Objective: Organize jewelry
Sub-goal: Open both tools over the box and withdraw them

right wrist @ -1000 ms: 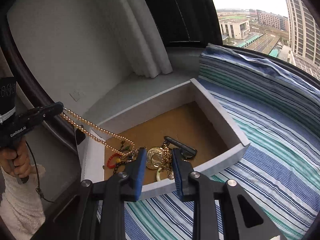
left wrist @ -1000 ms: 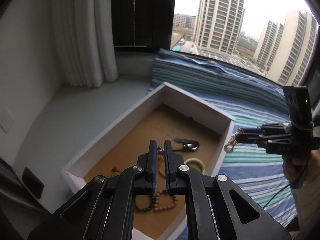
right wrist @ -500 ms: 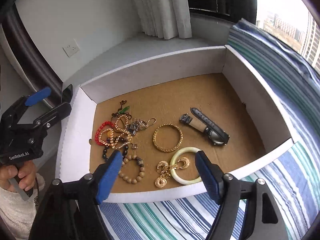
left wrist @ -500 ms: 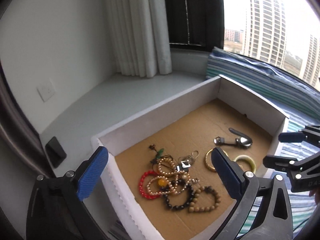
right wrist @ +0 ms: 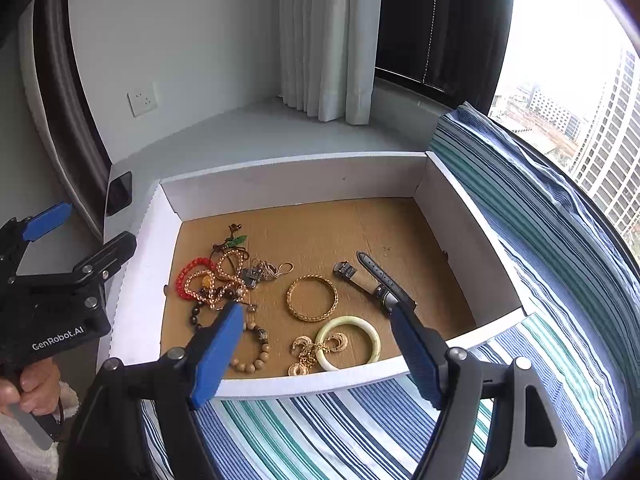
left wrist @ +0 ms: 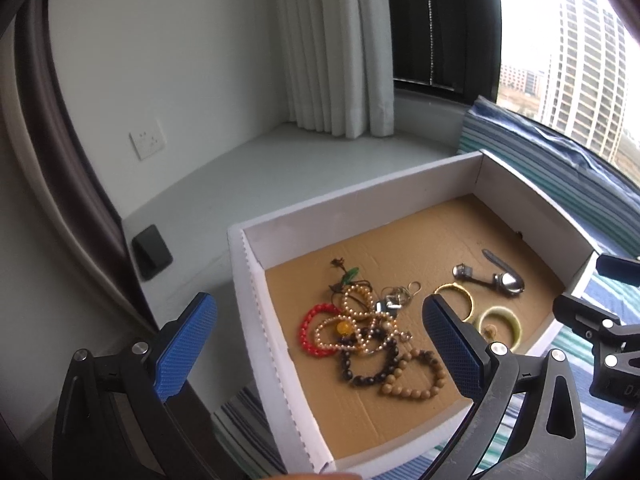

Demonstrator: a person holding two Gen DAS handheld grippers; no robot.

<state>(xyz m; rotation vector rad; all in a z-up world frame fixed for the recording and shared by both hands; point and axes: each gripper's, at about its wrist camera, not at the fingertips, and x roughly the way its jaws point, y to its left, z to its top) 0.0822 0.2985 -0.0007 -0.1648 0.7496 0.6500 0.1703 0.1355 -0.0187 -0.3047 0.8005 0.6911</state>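
My left gripper (left wrist: 320,340) stands wide open with nothing between its blue pads, hovering over the near left corner of the box (left wrist: 360,216). My right gripper (right wrist: 320,344) is open too, less wide, and empty, hanging above the near wall of the box, over the striped cloth (right wrist: 360,432).

All the jewelry lies on the brown floor of the box. Seen from my right wrist, with the box floor as the dial, a tangle sits at 9 o'clock: a red bead bracelet (right wrist: 186,276) on its outer edge, a pearl strand (right wrist: 208,284) looped through it, dark beads (right wrist: 198,314) below, and a green-tipped cord (right wrist: 236,240) toward 10 o'clock. A small metal clasp piece (right wrist: 252,278) and wire rings (right wrist: 276,269) lie just beside the tangle toward the centre. A wooden bead bracelet (right wrist: 252,362) lies at 7 o'clock, partly hidden behind my left finger pad. Near the centre rests a gold bangle (right wrist: 312,298), apart from the rest. At 6 o'clock a pale jade bangle (right wrist: 370,340) lies flat, with gold earrings (right wrist: 310,354) touching its left rim, one piece lying inside the ring. A watch (right wrist: 376,284) with a dark strap lies at 4 o'clock, its lower end behind my right finger pad.

A person's hand (right wrist: 30,390) grips the left handle at the lower left. Beyond the box stand a white curtain (right wrist: 320,40) and a wall socket (right wrist: 142,99).
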